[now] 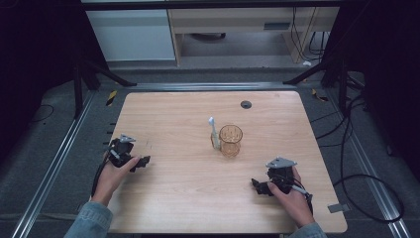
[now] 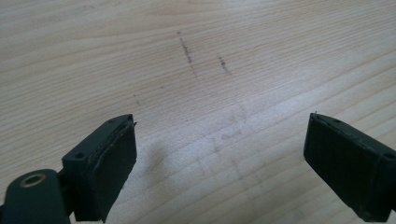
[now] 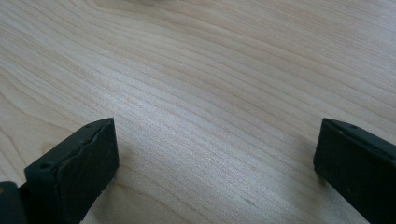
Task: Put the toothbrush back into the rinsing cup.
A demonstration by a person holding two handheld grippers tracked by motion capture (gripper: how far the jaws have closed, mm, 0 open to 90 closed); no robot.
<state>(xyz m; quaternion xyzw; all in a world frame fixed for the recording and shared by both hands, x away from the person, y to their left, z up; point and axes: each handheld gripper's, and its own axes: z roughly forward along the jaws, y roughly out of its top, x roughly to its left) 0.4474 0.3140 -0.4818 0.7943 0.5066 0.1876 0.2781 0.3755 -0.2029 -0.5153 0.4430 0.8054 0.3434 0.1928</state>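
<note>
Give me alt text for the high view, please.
A person holds the left gripper and the right gripper, both resting open near the front of a wooden table. An amber glass cup stands mid-table with a toothbrush close against its left side, head pointing away.

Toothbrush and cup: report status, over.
Left gripper and right gripper open, empty, low over the table. Toothbrush beside amber cup at centre, untouched. Nothing between grippers and them.
</note>
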